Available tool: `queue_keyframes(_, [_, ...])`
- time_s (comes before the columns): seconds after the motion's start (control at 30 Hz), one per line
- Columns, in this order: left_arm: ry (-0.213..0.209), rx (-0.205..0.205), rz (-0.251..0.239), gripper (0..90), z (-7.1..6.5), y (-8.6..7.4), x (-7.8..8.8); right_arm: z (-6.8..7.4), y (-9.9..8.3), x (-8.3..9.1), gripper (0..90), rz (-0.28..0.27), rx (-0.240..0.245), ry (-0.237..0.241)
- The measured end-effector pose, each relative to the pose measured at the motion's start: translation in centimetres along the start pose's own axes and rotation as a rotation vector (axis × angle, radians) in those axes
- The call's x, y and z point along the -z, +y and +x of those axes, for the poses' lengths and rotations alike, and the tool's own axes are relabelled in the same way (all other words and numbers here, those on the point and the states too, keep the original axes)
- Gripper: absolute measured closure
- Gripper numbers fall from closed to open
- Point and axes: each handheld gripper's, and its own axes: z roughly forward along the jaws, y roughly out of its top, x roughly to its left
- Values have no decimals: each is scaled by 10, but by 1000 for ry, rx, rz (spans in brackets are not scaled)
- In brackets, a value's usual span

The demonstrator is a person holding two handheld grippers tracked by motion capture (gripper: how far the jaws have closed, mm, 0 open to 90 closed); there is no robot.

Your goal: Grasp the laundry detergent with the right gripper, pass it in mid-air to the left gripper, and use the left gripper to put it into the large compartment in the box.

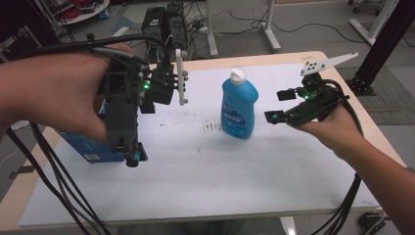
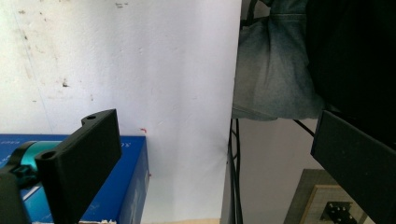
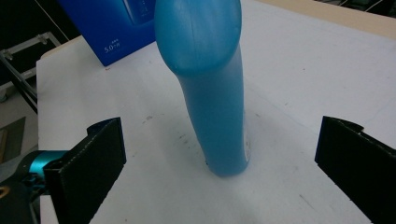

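Blue bottle (image 1: 239, 105) with white cap stands upright mid-surface on the white sheet (image 1: 205, 181). Right gripper (image 1: 281, 107) sits just to its right, jaws spread wide, nothing between them; the bottle is framed ahead in the right gripper view. Left gripper (image 1: 134, 156) is raised over the blue box (image 1: 93, 147) at the sheet's left edge, jaws apart, empty.

One blue bottle (image 1: 239, 105) with a white cap, one blue box (image 1: 93, 147), one white mat (image 1: 205, 166) — and two grippers, left (image 1: 133, 157) and right (image 1: 272, 116).
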Motion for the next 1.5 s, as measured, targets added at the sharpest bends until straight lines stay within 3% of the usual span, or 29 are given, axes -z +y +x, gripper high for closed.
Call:
queue_keyframes(0.33, [-6,0,-2,17,3,-3,-2,-3,-14,-29,9,-7,-20,10])
queue_keyframes(0.8, [-11,13,-9,17,5,-10,-4,-4,-18,-64,9,-28,-56,23])
queue_keyframes(1.5, [-17,29,-15,17,8,-19,-7,-1,-12,-94,10,-66,-50,-6])
